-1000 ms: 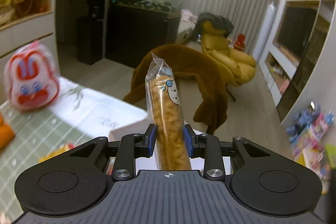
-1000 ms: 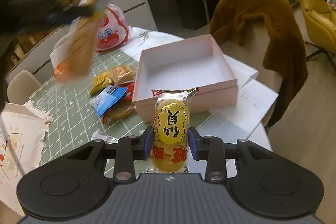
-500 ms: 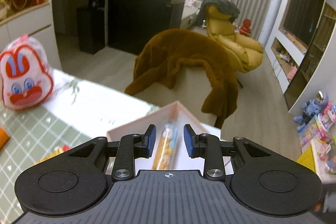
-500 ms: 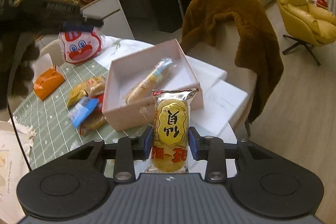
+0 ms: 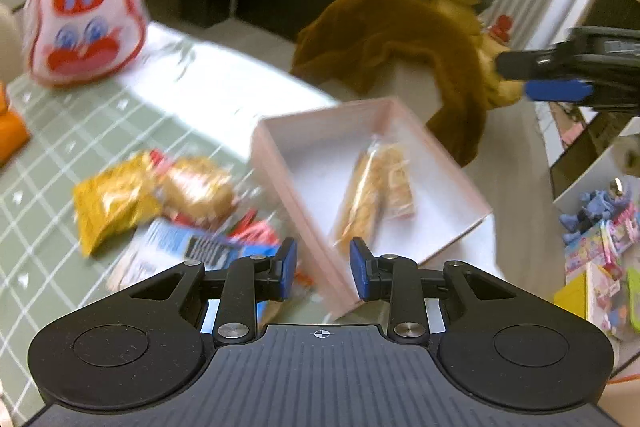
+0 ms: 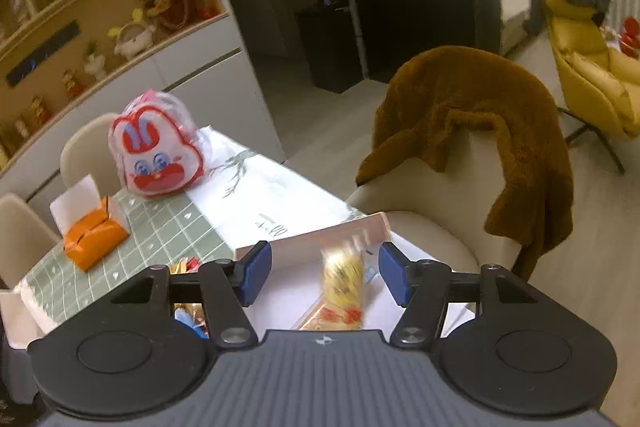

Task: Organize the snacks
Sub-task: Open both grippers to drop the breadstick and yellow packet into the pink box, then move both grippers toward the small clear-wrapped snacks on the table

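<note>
A pink box (image 5: 280,163) stands on the green checked table. In it lie a long snack stick pack (image 5: 360,203) and a yellow snack pack (image 5: 398,183). My left gripper (image 5: 322,269) is open and empty above the box's near left wall. My right gripper (image 6: 325,277) is open above the box (image 6: 320,233); the yellow snack pack (image 6: 344,277) shows blurred between and below its fingers, free of them. Its fingers (image 5: 558,91) also show at the right edge of the left wrist view. Loose snacks, yellow (image 5: 110,203), brown (image 5: 198,189) and blue (image 5: 192,247), lie left of the box.
A rabbit-face bag (image 6: 154,153) and an orange tissue pack (image 6: 94,241) stand at the table's far left. A chair draped with a brown fur coat (image 6: 472,107) stands beyond the box. White paper (image 6: 276,203) lies behind the box.
My right gripper opened and let go of the yellow snack pack, which dropped into the box. My left gripper pulled back and tilted down toward the table.
</note>
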`<state>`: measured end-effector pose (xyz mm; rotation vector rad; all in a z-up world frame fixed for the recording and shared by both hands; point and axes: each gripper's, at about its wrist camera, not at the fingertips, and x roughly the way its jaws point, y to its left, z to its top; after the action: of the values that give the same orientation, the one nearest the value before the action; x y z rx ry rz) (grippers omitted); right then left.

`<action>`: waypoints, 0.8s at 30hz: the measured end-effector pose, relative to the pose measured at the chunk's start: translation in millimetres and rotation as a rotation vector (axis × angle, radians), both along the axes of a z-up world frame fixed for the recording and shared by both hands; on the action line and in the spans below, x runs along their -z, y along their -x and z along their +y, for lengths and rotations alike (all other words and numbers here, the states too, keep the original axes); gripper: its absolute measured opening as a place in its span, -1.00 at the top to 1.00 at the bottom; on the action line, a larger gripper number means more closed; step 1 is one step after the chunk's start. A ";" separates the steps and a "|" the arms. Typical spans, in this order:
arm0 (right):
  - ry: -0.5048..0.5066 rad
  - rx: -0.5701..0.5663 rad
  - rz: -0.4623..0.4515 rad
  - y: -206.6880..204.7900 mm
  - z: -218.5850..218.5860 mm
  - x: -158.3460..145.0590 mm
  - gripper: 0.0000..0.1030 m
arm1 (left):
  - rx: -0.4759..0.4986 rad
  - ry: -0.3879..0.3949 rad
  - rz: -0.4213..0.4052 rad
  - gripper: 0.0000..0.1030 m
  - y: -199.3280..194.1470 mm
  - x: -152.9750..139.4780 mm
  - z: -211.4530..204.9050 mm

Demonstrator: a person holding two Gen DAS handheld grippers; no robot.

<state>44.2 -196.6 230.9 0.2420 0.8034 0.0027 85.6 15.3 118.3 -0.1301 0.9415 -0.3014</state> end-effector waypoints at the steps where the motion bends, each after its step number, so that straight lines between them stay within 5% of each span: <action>1: 0.001 -0.011 0.001 0.8 2.9 2.0 -0.24 | -0.013 0.000 0.012 0.35 -1.0 4.9 3.3; 11: 0.005 0.023 0.061 29.8 1.8 39.3 -0.37 | -0.068 0.038 0.077 0.35 18.0 54.3 21.6; 18: 0.080 0.049 0.148 84.2 20.3 108.2 -0.44 | -0.139 0.066 0.095 0.35 40.9 72.8 35.7; 24: -0.002 0.038 0.241 107.4 41.3 150.1 -0.44 | -0.125 0.062 0.142 0.35 59.0 80.8 33.5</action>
<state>-63.1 -155.3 80.8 0.2629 1.0380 -0.0624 26.6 48.8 37.5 -0.2690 1.0598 -0.2080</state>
